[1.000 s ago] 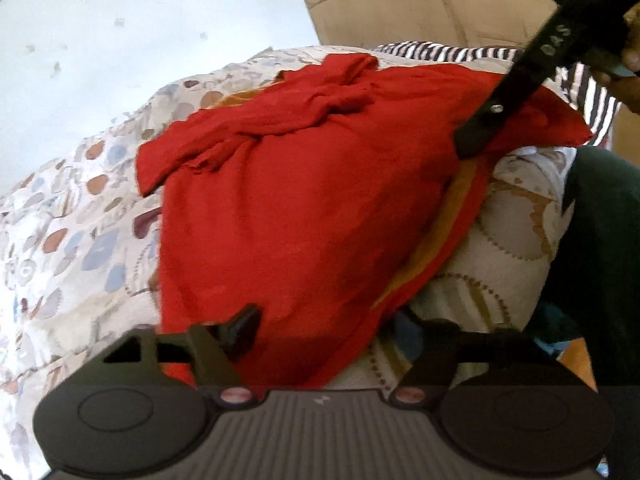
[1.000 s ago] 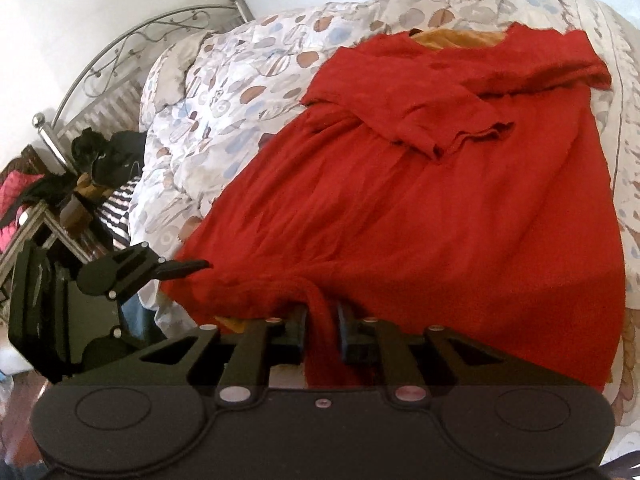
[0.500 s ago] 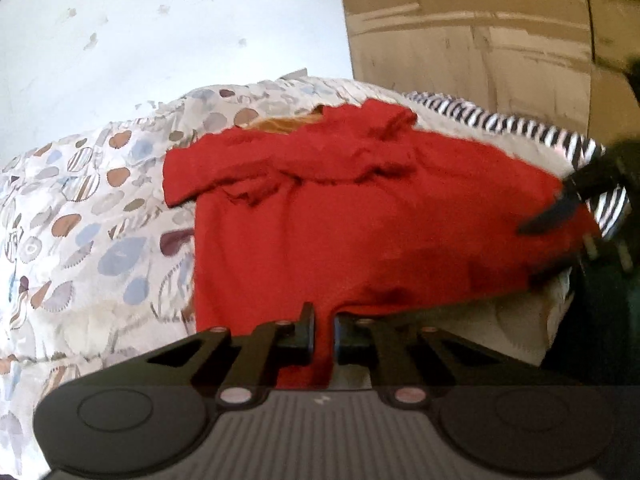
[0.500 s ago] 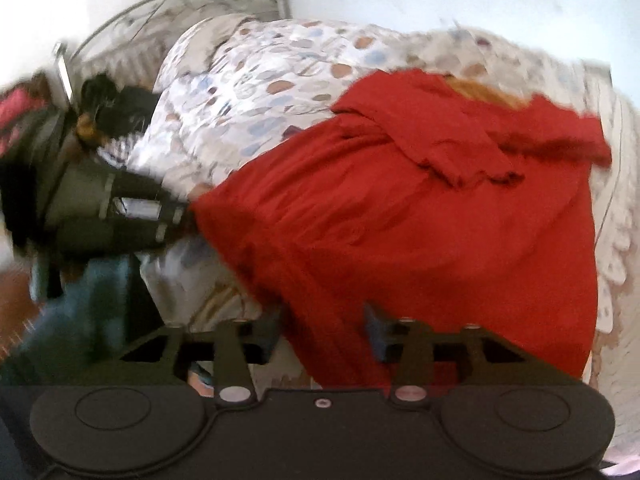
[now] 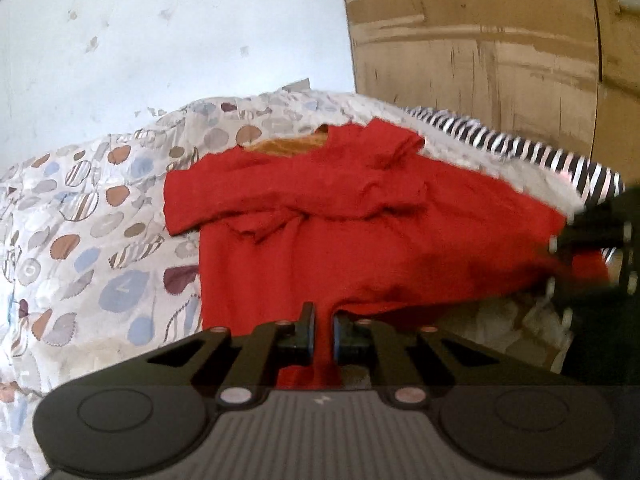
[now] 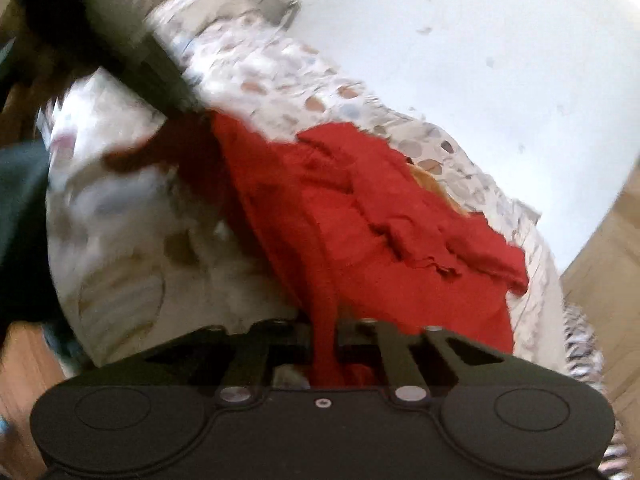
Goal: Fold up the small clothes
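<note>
the red garment (image 5: 360, 240) lies spread on a patterned bedspread (image 5: 100, 240) of white cloth with blue, brown and grey spots; its near hem hangs off the near edge of the bed, its far end is bunched with a sleeve folded across, and an orange lining (image 5: 288, 145) peeks out at the neck; the left gripper (image 5: 323, 330) is clenched on the near hem, a strip of red cloth pinched between its two fingers; the right gripper (image 6: 323, 340) is likewise clenched on a bunched strip of the same hem, its jaws having just closed onto the cloth; in the left wrist view the right gripper shows dark and blurred at the right edge, at the garment's right corner; a black-and-white striped cloth (image 5: 520, 148) lies at the far right of the bed, beside a wooden wardrobe (image 5: 500, 48); a pale wall (image 5: 160, 40) stands behind the bed; the right wrist view is blurred.
</note>
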Tool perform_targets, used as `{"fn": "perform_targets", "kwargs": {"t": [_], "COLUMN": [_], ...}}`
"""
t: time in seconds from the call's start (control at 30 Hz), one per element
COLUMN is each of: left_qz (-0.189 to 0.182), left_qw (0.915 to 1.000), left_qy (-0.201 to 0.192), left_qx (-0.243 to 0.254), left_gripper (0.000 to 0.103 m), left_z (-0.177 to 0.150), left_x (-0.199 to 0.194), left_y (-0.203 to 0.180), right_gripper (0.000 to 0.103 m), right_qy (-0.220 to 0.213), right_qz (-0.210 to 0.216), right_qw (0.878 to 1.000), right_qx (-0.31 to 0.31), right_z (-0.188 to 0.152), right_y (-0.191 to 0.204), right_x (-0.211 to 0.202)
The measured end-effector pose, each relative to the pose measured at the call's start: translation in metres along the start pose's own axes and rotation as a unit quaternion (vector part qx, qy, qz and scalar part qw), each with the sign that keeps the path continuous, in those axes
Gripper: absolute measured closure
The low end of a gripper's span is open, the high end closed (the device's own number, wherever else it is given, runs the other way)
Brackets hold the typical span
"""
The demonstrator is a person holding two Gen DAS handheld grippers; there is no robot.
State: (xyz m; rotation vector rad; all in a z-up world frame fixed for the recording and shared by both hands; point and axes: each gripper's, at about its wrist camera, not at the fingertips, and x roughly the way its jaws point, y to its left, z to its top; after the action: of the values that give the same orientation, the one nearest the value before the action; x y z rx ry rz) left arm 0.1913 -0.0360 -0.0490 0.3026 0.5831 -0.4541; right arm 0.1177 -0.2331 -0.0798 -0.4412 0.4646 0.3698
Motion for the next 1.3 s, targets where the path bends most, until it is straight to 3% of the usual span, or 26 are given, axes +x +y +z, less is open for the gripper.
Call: {"fn": "perform_targets", "kwargs": {"t": [0.1,0.17,0.23,0.33,0.63,0.8,0.93,1.03,1.07,1.17,1.3], "left_qz": [-0.011,-0.017,-0.012,-0.011,0.029,0.052,0.060,0.058,0.058,0.057,0.085], "left_qw": [0.9998,0.9993,0.9986,0.9977,0.9910,0.9793,0.9801,0.9842,0.9850,0.9887,0.9887], "left_qy": [0.019,0.033,0.042,0.047,0.063,0.053,0.052,0.058,0.060,0.056,0.034], "left_qx": [-0.001,0.009,0.029,0.048,0.114,0.188,0.182,0.157,0.151,0.127,0.118], "left_gripper": [0.093,0.087,0.069,0.058,0.050,0.046,0.037,0.036,0.037,0.055,0.092], "left_z": [-0.011,-0.017,-0.023,-0.029,-0.042,-0.055,-0.056,-0.052,-0.051,-0.047,-0.047], "left_x": [0.005,0.008,0.010,0.011,0.026,0.023,0.023,0.028,0.030,0.028,0.015], "left_y": [-0.005,-0.009,-0.016,-0.022,-0.038,-0.052,-0.051,-0.051,-0.050,-0.047,-0.035], "right_gripper": [0.095,0.095,0.095,0.095,0.095,0.095,0.095,0.095,0.095,0.095,0.095], "right_qy": [-0.007,-0.008,-0.008,-0.007,-0.014,-0.016,-0.019,-0.022,-0.023,-0.026,-0.021], "right_qz": [0.019,0.036,0.049,0.071,0.098,0.100,0.105,0.111,0.112,0.110,0.103], "right_qw": [0.998,0.996,0.993,0.988,0.980,0.977,0.973,0.969,0.969,0.971,0.979], "right_qx": [0.052,0.084,0.106,0.136,0.173,0.185,0.203,0.218,0.220,0.209,0.177], "right_z": [0.010,0.017,0.025,0.033,0.043,0.041,0.043,0.046,0.047,0.050,0.046], "right_y": [-0.023,-0.038,-0.045,-0.056,-0.065,-0.069,-0.074,-0.079,-0.080,-0.079,-0.072], "right_x": [0.001,0.002,0.003,0.007,0.004,0.004,0.004,0.006,0.006,0.004,-0.005]}}
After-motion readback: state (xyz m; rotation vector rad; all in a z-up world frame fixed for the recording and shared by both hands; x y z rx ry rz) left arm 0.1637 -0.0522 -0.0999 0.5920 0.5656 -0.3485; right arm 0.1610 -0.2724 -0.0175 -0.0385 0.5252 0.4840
